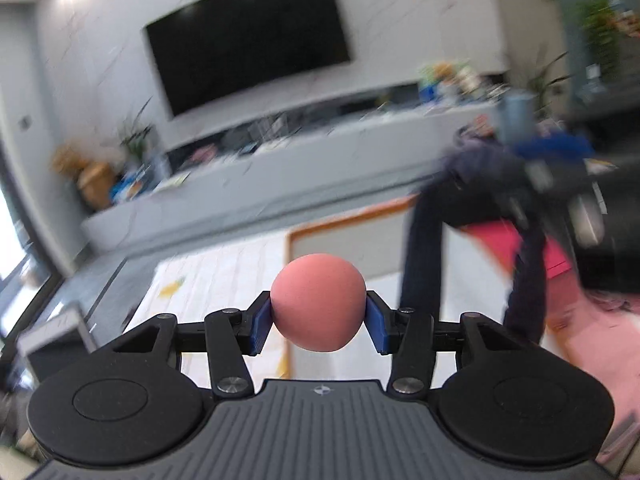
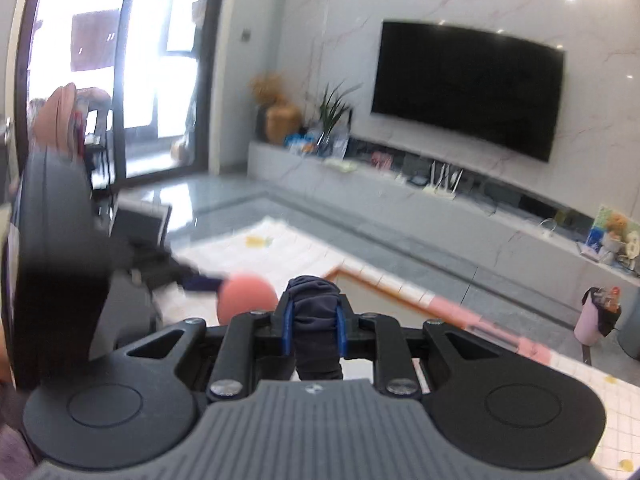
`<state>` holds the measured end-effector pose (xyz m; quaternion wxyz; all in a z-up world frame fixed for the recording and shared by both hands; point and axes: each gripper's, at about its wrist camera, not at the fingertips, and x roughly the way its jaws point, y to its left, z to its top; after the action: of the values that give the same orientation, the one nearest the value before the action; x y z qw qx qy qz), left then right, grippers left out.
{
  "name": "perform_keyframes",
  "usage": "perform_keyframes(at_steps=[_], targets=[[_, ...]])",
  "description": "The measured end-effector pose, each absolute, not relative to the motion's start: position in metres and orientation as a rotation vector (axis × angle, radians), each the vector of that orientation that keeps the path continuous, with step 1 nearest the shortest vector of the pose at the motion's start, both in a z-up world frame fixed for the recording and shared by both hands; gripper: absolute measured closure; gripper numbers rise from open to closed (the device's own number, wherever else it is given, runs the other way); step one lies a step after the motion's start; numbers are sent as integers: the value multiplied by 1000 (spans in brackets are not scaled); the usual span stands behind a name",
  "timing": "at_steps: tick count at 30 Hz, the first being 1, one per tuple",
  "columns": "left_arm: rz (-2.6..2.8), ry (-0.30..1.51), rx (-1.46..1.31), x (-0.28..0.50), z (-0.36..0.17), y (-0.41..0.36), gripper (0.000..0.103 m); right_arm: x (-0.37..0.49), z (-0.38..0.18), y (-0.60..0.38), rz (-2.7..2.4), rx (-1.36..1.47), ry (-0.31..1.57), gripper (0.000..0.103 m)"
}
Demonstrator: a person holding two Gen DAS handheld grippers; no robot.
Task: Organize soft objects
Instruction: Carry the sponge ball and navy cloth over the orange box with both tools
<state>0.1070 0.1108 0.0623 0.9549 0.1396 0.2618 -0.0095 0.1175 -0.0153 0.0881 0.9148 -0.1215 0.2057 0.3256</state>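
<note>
Before the wall television (image 1: 248, 40), a smooth, round pink ball (image 1: 318, 307).

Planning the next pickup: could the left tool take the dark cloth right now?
Probably not: the left tool is shut on the pink ball, and the right tool clamps the dark cloth.

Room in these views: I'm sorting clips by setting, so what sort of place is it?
Most likely a home living room: a large wall-mounted TV, a long low media console beneath it, and potted plants at its end.
</note>
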Motion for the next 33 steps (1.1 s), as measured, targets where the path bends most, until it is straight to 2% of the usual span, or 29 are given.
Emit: perform_keyframes(at_steps=[8, 18, 20, 23, 25, 27, 29, 30, 33], targets=[[48, 638, 271, 114, 34, 129, 48, 164, 14, 8, 648, -337, 711, 84], [-67, 725, 277, 127, 27, 148, 48, 157, -1, -12, 666, -185, 848, 84], [-100, 762, 269, 127, 23, 148, 48, 162, -5, -12, 666, -164, 893, 79], [-115, 798, 310, 131, 15, 143, 48, 167, -8, -24, 702, -61, 919, 79], [-97, 821, 332, 136, 10, 141, 48, 169, -8, -28, 708, -42, 919, 74], [-71, 856, 316, 143, 7, 145, 48, 167, -6, -30, 733, -25, 912, 64], [-52, 886, 301, 146, 6, 145, 48, 164, -3, -32, 747, -13, 897, 48], [-42, 891, 309, 145, 6, 143, 48, 163, -2, -34, 753, -5, 891, 47], [-18, 919, 348, 144, 5, 136, 48, 163, -2, -38, 794, 39, 895, 32]])
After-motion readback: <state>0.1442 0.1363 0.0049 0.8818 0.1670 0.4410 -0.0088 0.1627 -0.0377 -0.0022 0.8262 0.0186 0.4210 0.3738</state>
